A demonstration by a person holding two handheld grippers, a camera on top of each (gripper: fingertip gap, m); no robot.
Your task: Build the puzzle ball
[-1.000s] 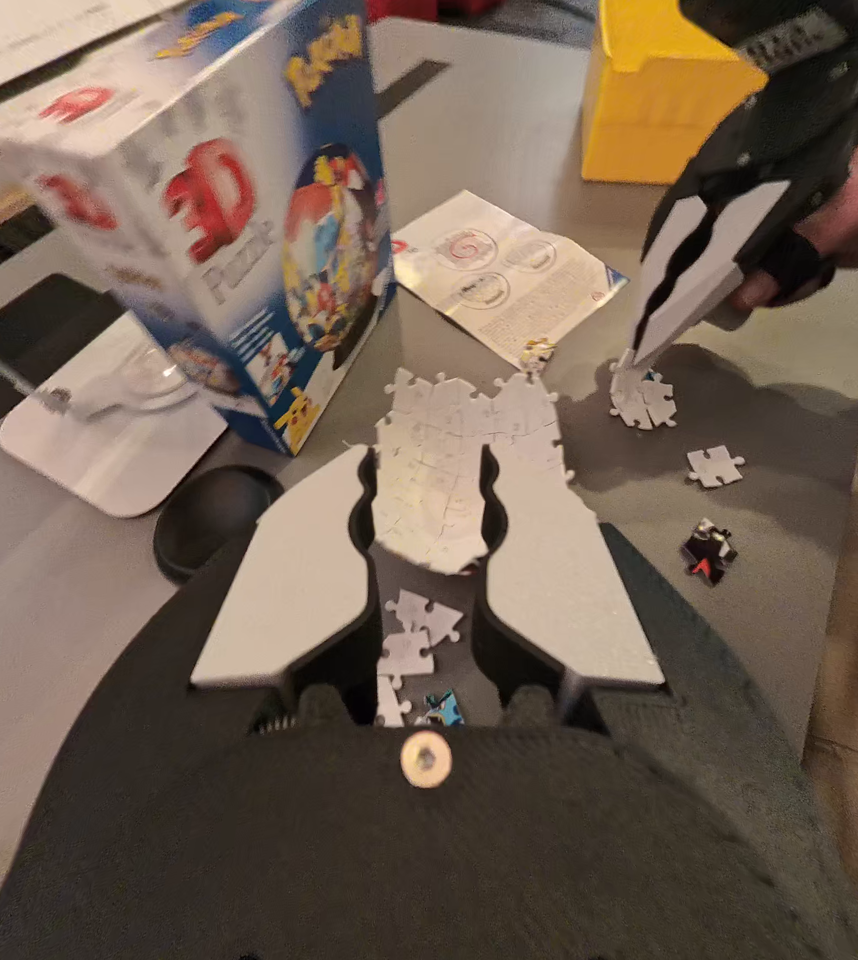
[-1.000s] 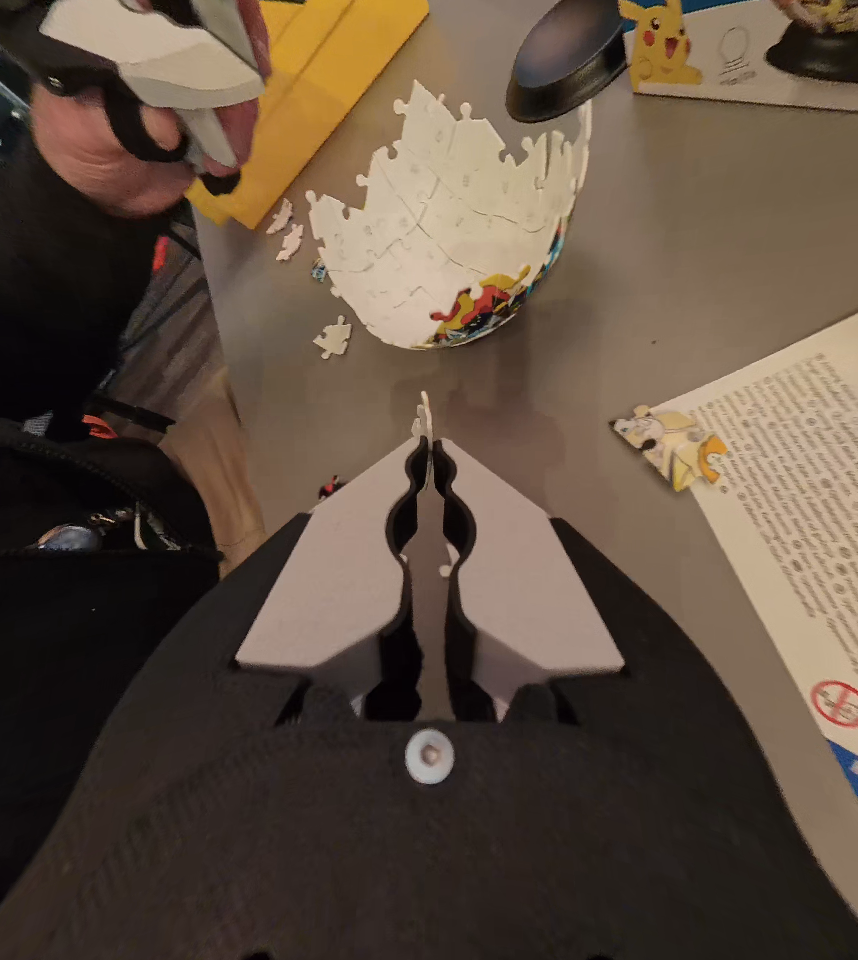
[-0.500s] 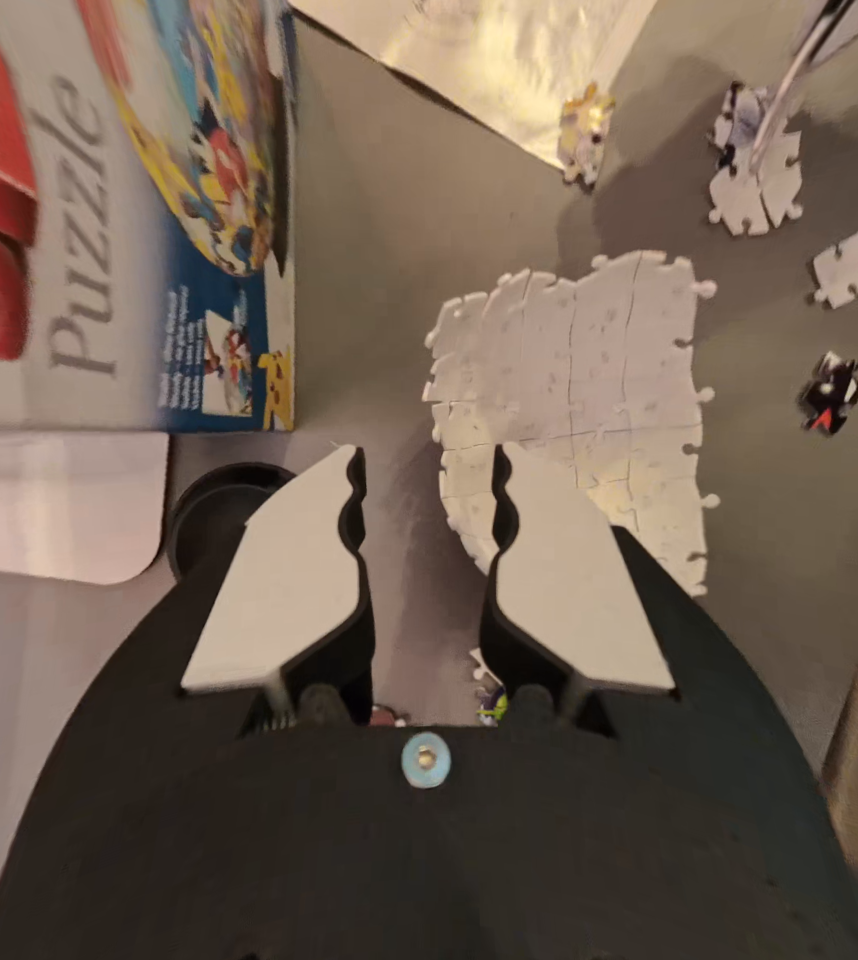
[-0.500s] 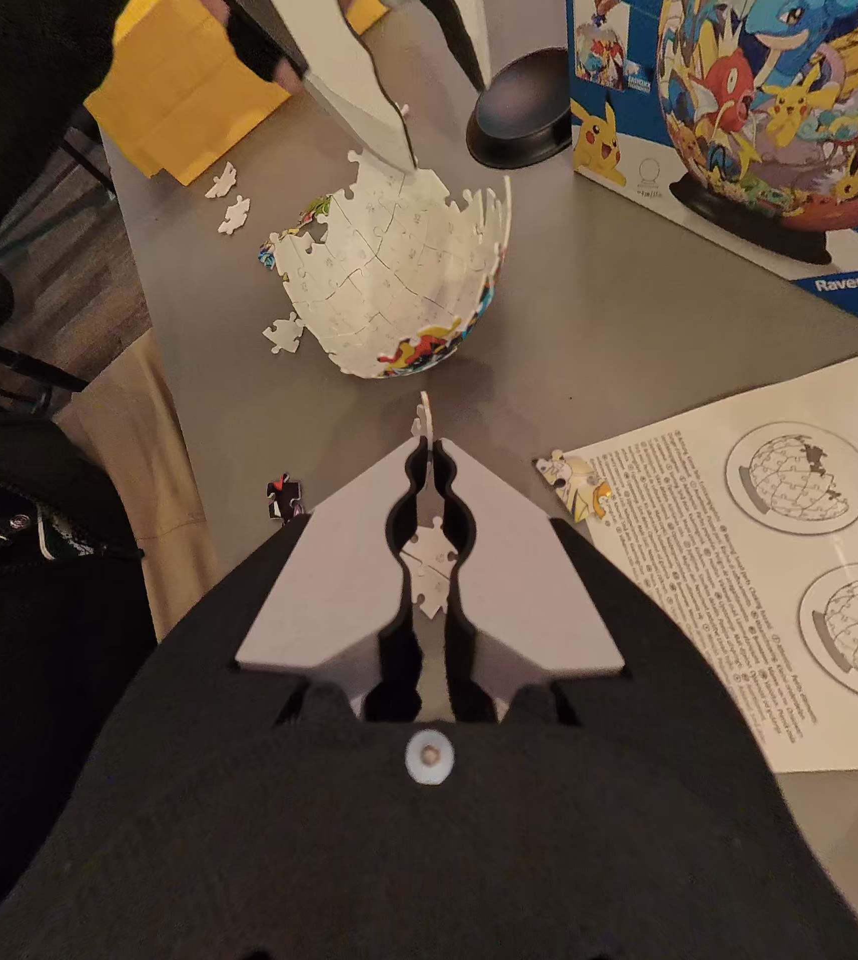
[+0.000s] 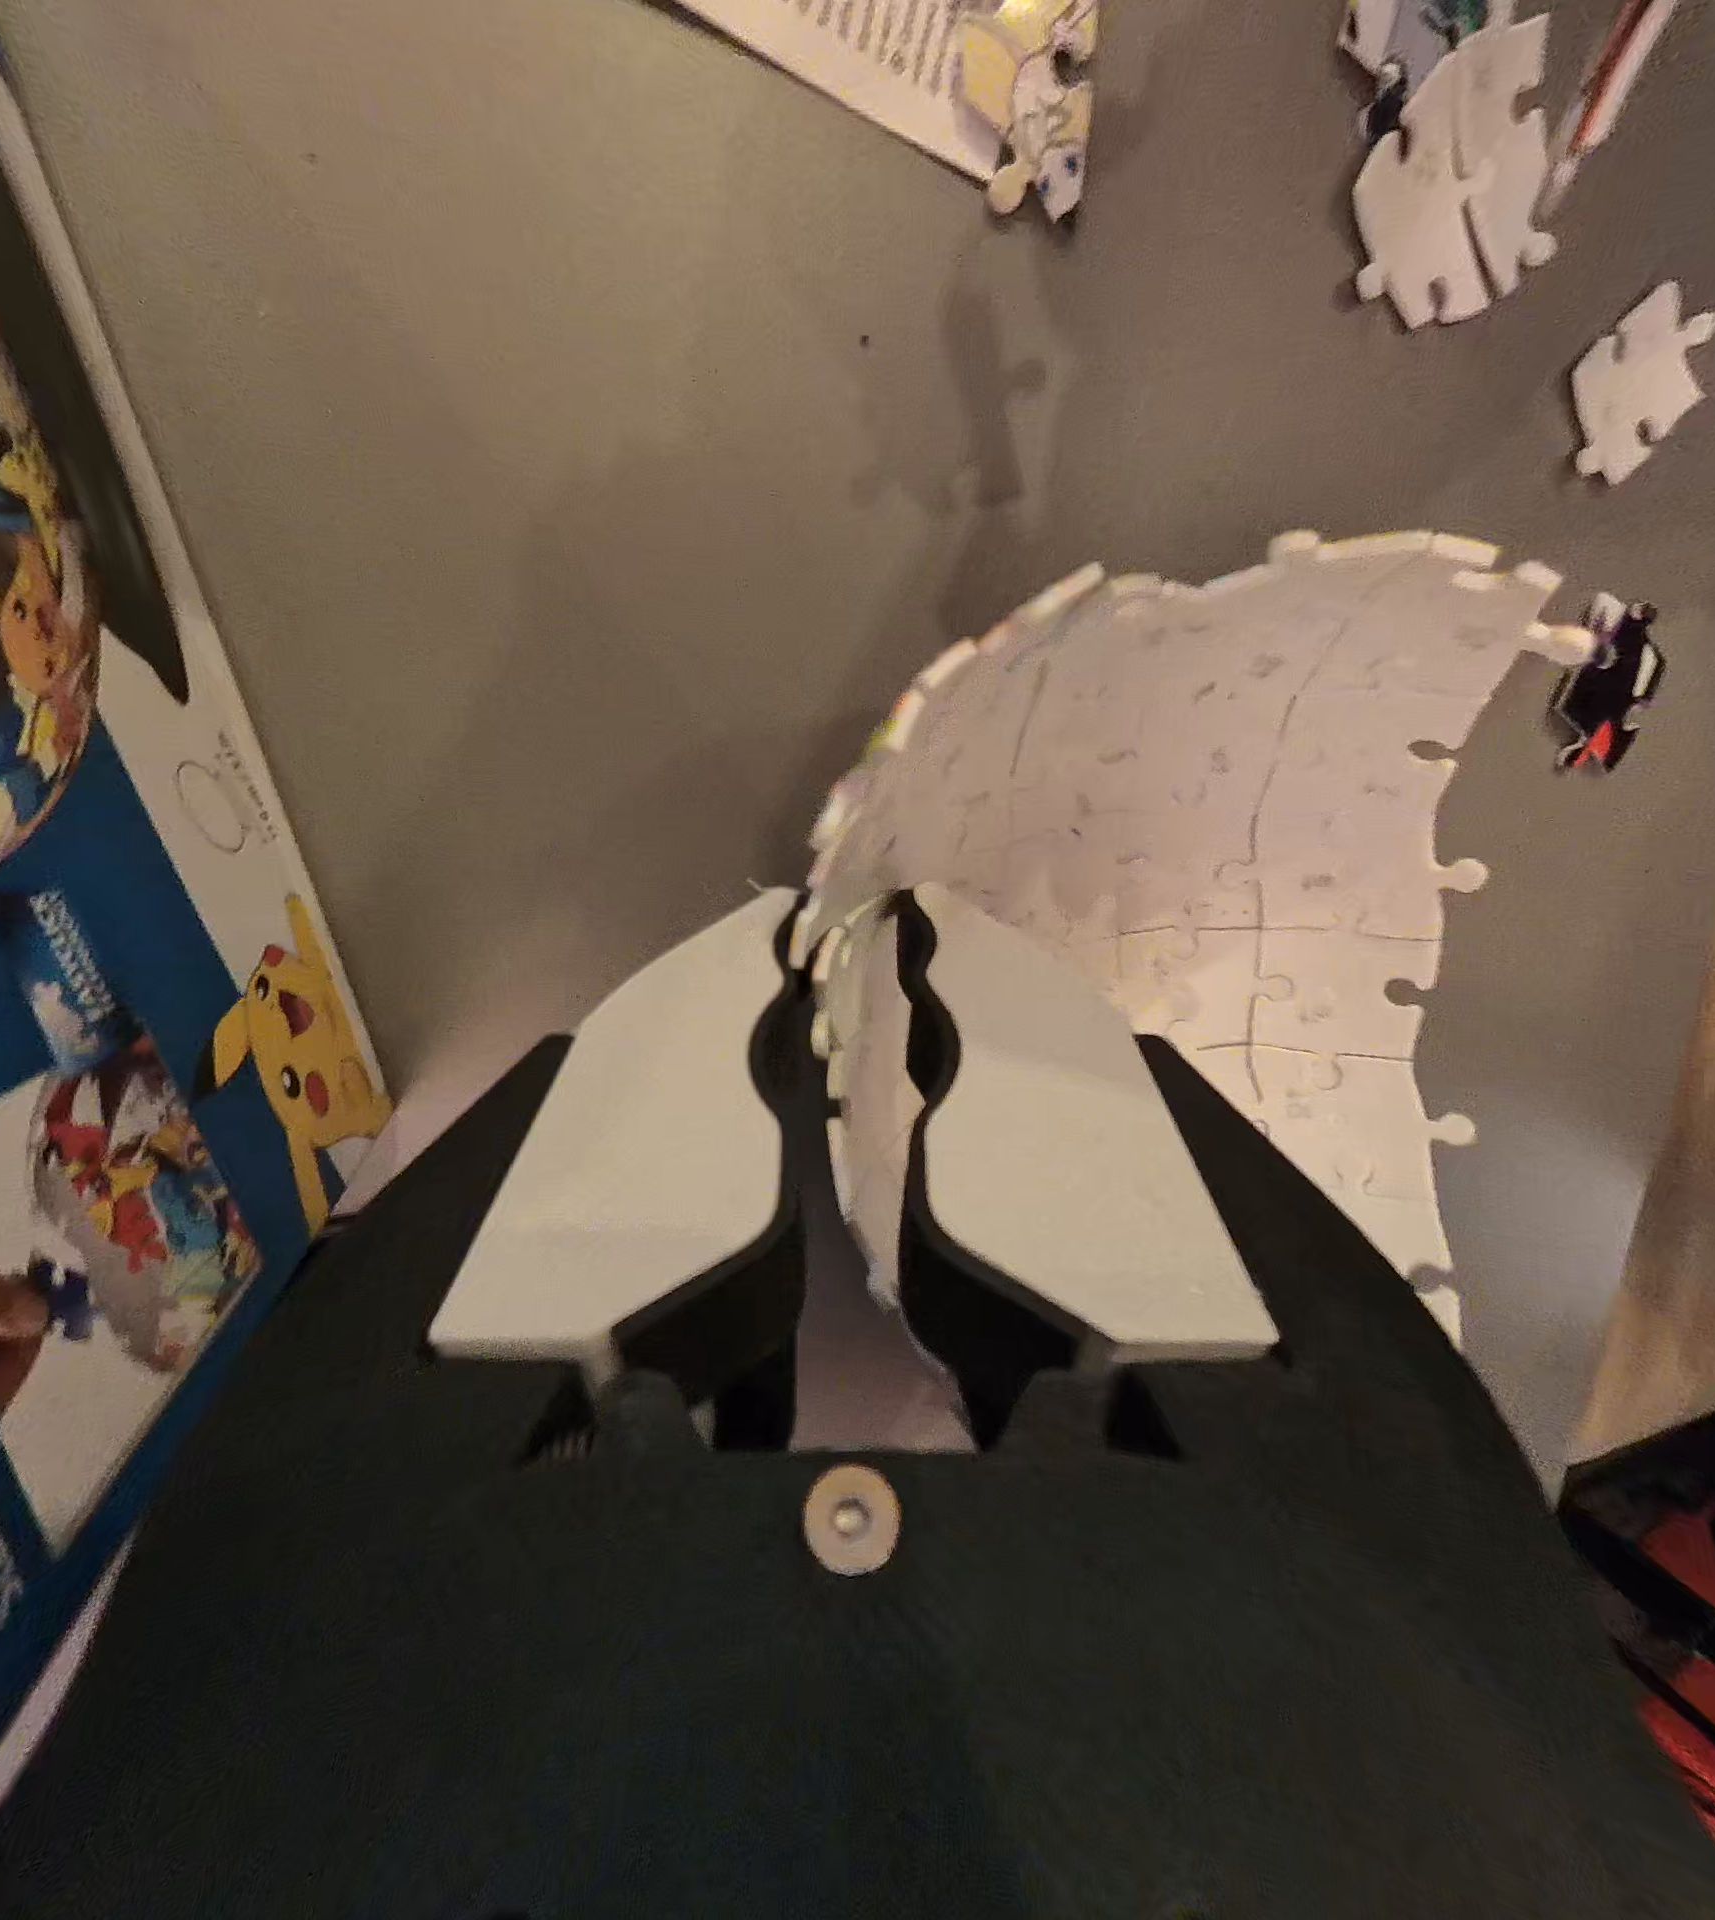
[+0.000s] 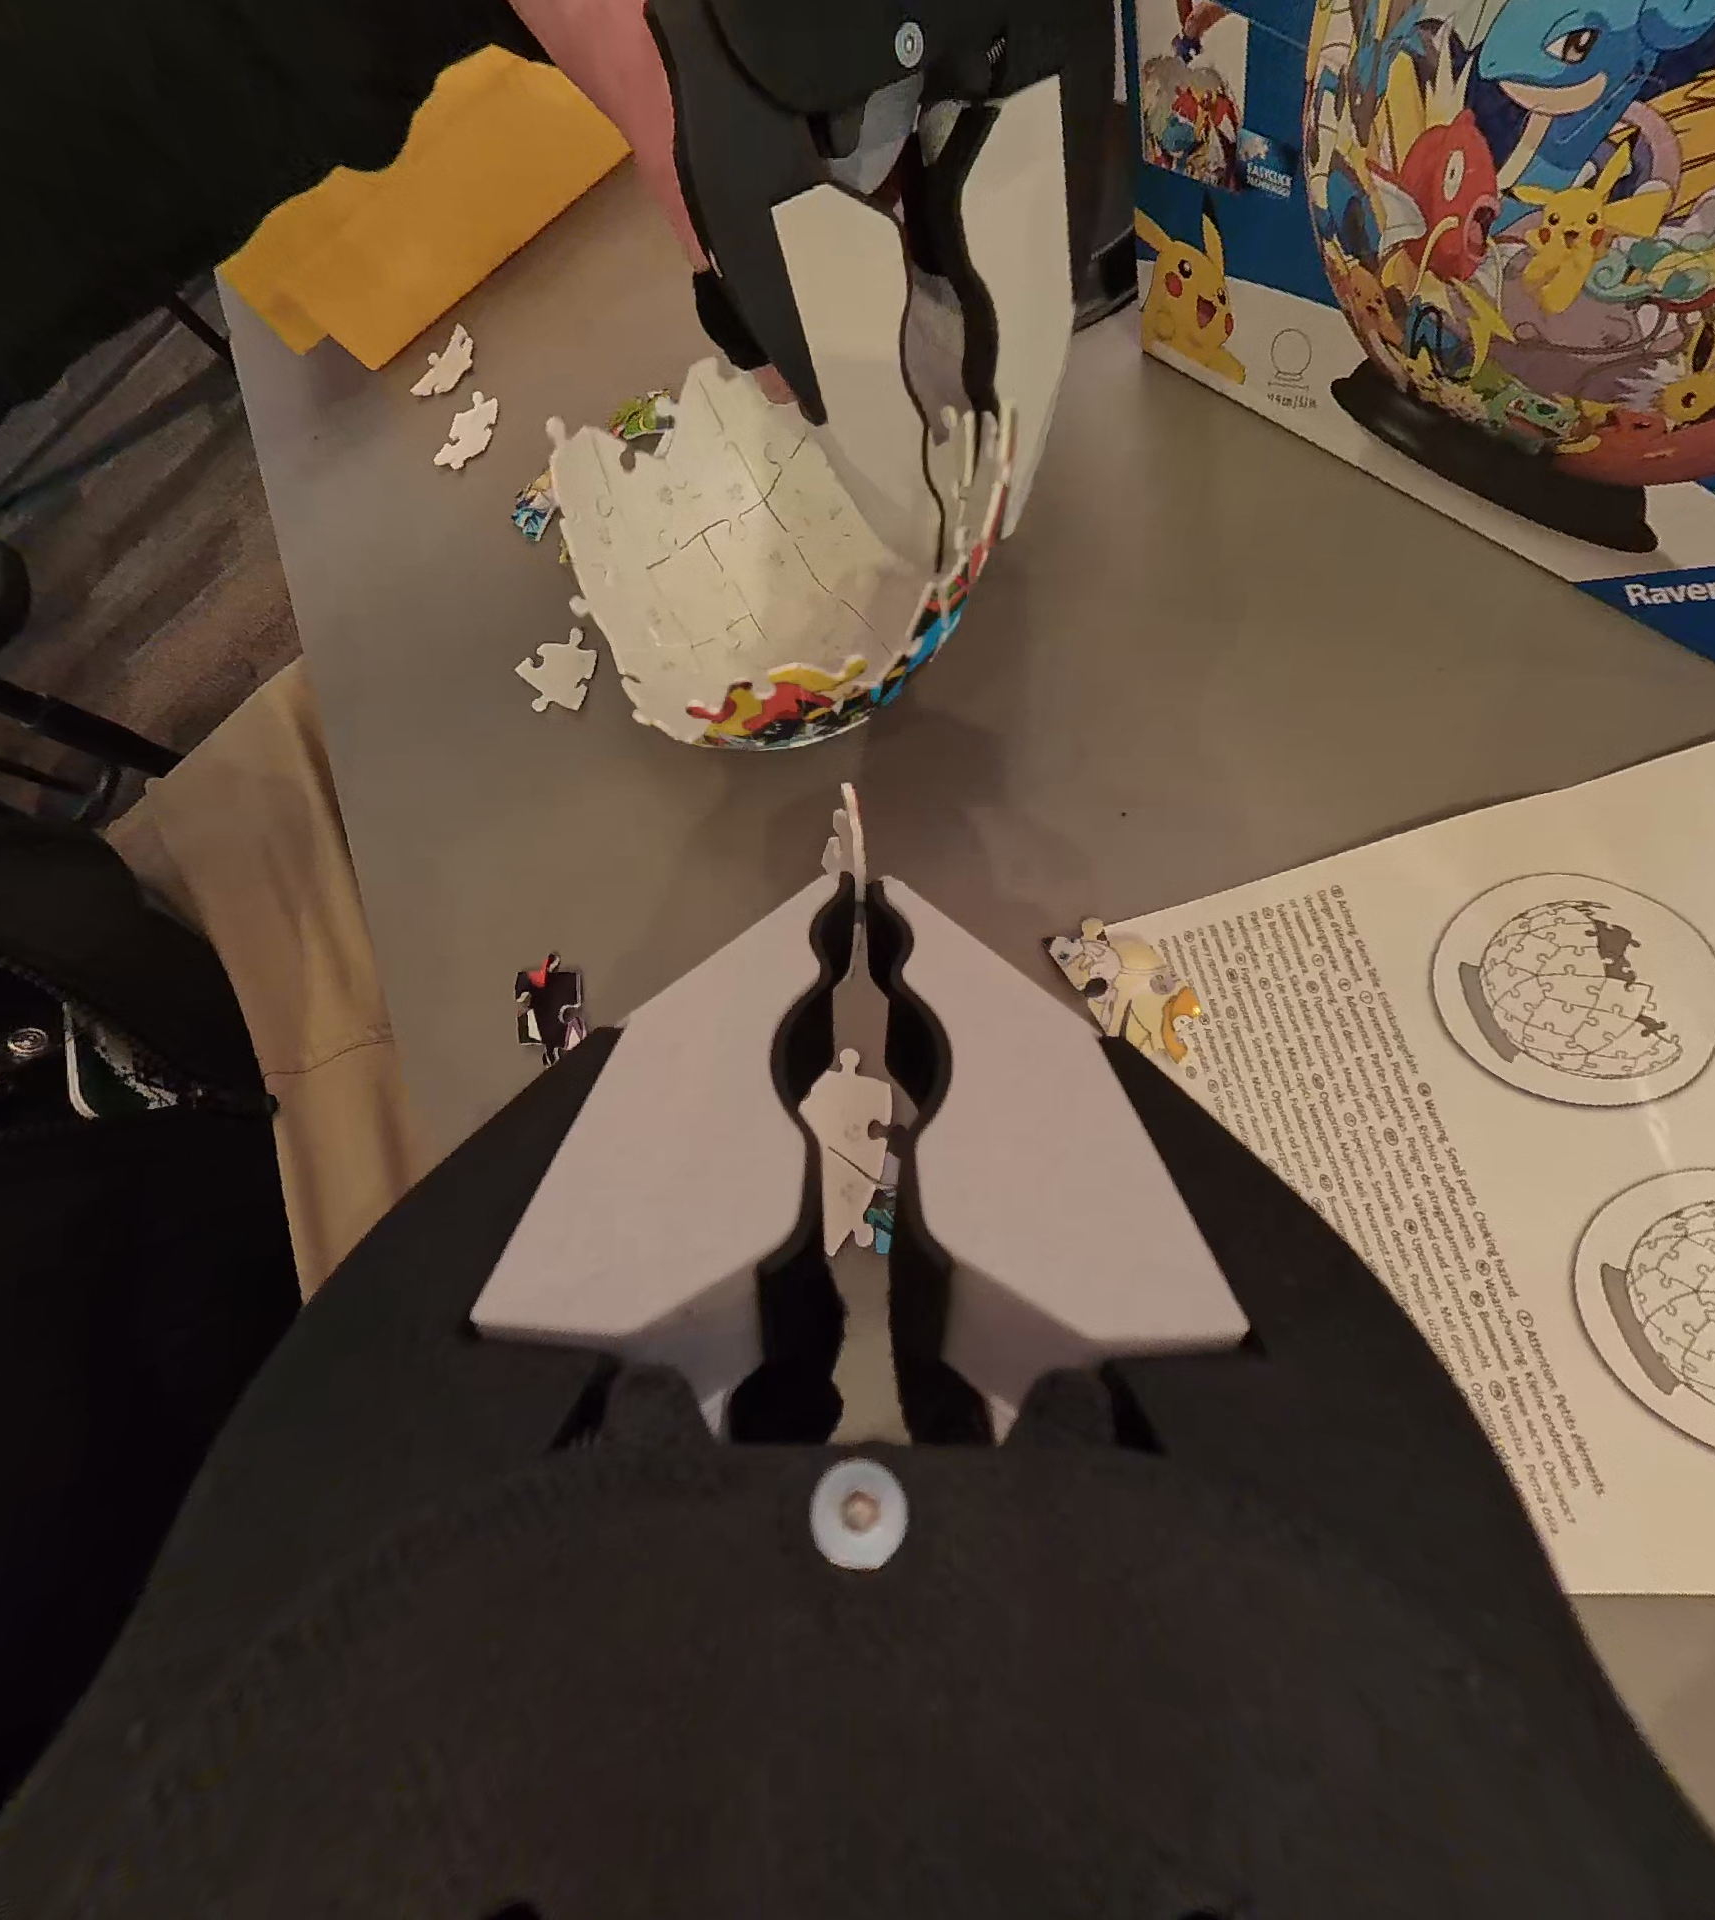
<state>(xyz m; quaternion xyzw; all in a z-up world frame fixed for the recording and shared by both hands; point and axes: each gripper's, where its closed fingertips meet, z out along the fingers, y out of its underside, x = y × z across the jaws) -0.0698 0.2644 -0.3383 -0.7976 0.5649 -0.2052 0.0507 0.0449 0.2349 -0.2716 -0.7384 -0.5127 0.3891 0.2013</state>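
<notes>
Left gripper (image 5: 848,925) is clamping the rim of the half-built puzzle ball (image 5: 1196,831), one finger inside the white shell, one outside. In the right wrist view the same gripper (image 6: 894,416) is coming down from above onto the shell's (image 6: 759,561) far edge; the shell is sitting on the table, open side tilted toward the camera, printed side down.

Right gripper (image 6: 858,894) is pinching a single puzzle piece (image 6: 851,831) edge-on at its tips, jaws closed on it, hovering near the shell but apart from it. A joined pair of white pieces (image 6: 848,1153) is lying on the table below the fingers.

Surface is a grey table (image 6: 1196,644); dark floor (image 6: 105,436) is showing past its left edge.

Around it:
- puzzle box (image 6: 1507,260) standing at the far right, close beside the shell
- instruction sheet (image 6: 1455,1143) lying flat at right, a yellow printed piece (image 6: 1133,987) overlapping its corner
- dark piece (image 6: 546,997) near the table's left edge
- loose white pieces (image 6: 557,670) just beside the shell, two more (image 6: 458,400) farther back
- yellow packet (image 6: 437,239) at the far-left corner
</notes>
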